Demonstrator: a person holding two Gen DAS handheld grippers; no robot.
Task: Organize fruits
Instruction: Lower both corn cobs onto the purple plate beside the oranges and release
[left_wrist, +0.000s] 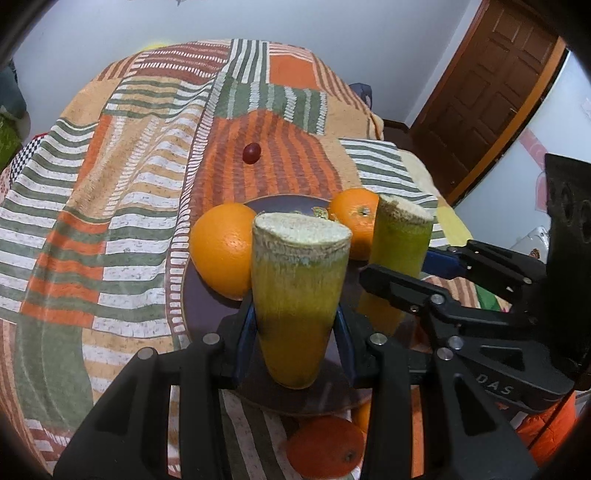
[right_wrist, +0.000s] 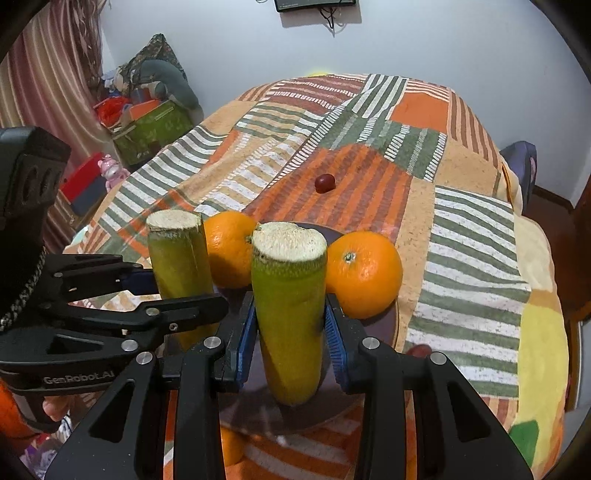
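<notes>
I have a cut length of sugarcane clamped in each gripper: my left gripper (left_wrist: 295, 332) pinches the left cane piece (left_wrist: 299, 295) low on its shaft, and my right gripper (right_wrist: 290, 332) pinches the right cane piece (right_wrist: 288, 306) the same way, both held upright over the dark plate (left_wrist: 207, 302). I judge these stalks stiff, dense and fairly heavy, with a waxy rind that may slip, so a mid-shaft grip across the round seems best. Each is yellow-green with a pale fibrous cut top. Two oranges sit on the plate at about 12 o'clock of the canes: one orange (left_wrist: 221, 251) and another orange (left_wrist: 354, 221). A small red fruit (left_wrist: 252, 153) lies further out on the striped blanket (left_wrist: 110, 184).
</notes>
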